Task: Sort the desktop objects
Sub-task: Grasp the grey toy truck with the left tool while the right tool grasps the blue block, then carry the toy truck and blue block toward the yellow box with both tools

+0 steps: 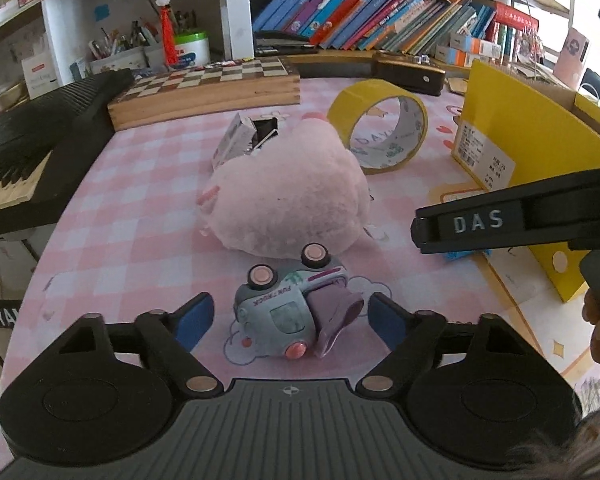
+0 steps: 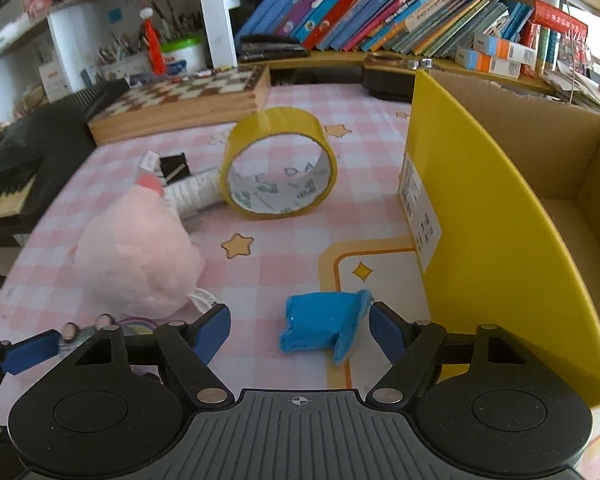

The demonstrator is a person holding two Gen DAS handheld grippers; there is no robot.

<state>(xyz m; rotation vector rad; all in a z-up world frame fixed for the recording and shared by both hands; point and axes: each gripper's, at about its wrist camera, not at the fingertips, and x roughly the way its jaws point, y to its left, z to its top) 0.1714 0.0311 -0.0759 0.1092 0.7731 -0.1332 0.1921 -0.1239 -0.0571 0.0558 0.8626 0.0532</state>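
The left hand-held gripper (image 1: pixel 288 320) stands spread around a toy truck (image 1: pixel 288 312) lying on the pink checked surface (image 1: pixel 140 232), pads apart from it. The right hand-held gripper (image 2: pixel 300 330) stands likewise spread around a blue toy (image 2: pixel 324 326), its right pad just beside it.

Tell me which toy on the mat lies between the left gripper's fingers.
The overturned toy truck, wheels up, sits between the left gripper fingers; the pink plush lies beyond.

between the left gripper's (image 1: pixel 290 318) blue pads lies a grey-blue toy truck (image 1: pixel 284 312) with pink wheels and a lilac flap. beyond it sits a pale pink plush toy (image 1: pixel 288 196). between the right gripper's (image 2: pixel 300 330) blue pads lies a bright blue cup (image 2: pixel 322 328); ahead, yellow tape roll (image 2: pixel 278 168); right, yellow cardboard box (image 2: pixel 500 248); pink-and-white checked mat (image 2: pixel 292 248) underneath.
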